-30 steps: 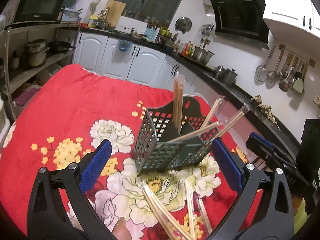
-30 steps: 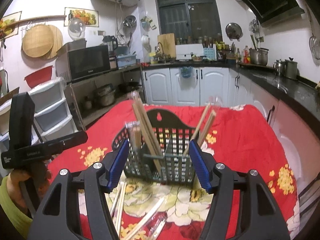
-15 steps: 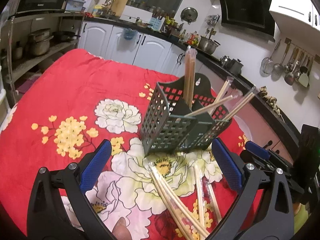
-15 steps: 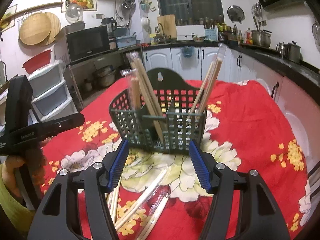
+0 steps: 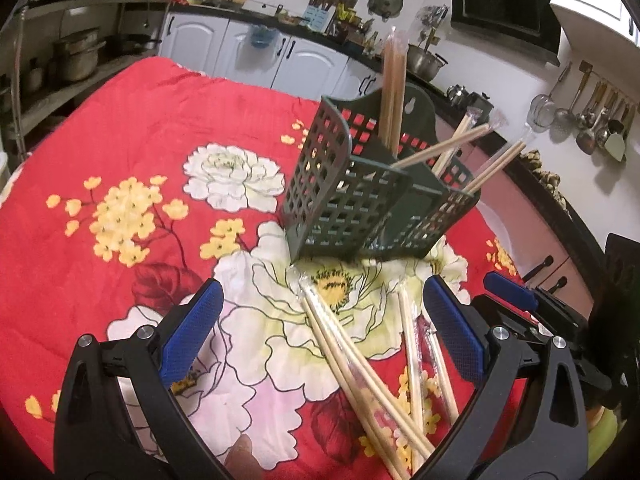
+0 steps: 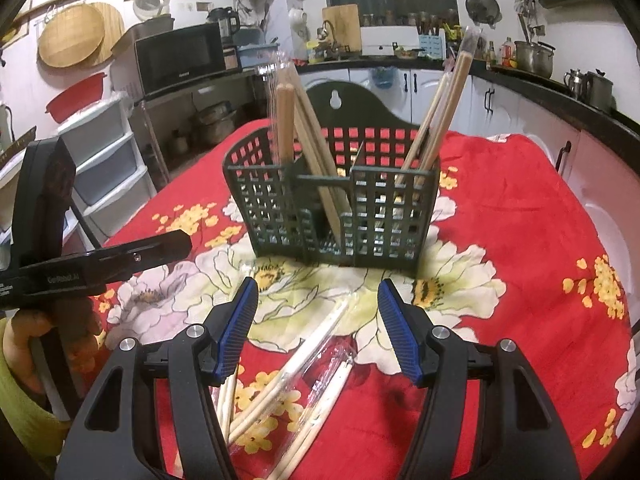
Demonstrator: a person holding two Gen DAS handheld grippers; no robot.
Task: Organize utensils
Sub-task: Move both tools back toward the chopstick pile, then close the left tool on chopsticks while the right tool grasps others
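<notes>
The dark green utensil basket (image 6: 336, 200) stands upright on the worktop (image 6: 520, 220), on a red cloth (image 5: 120, 140) printed with white and yellow flowers; it is a lattice-walled caddy with inner dividers and a tall arched back panel that has a hanging hole. Several pairs of wooden chopsticks in clear sleeves already stand in it: in the right wrist view one bundle (image 6: 298, 136) rises from the left and middle compartments, partly leaning, and another pair (image 6: 440, 116) leans outward from the right compartment. In front of the basket, loose sleeved chopsticks (image 5: 360, 368) lie flat on the cloth in a rough fan, their far tips just short of the basket's base (the clear wrappers catch the light, so the exact count is hard to tell). The left tool (image 5: 316, 334) hangs over these loose chopsticks with its blue pads spread wide and nothing pressed between them; the sticks lie on the cloth below the gap. The right tool (image 6: 318, 326) is likewise parted, its pads apart on either side of a sleeved pair (image 6: 312, 356) on the cloth, gripping nothing. In the right wrist view the left tool's black body shows at the left edge, held by a hand (image 6: 52, 336) with a yellow-green sleeve. Around the worktop is a kitchen: white cabinets (image 6: 460, 92) under a dark counter, a microwave (image 6: 180, 58) on a shelf, and ladles (image 5: 592, 120) hanging on the wall.
</notes>
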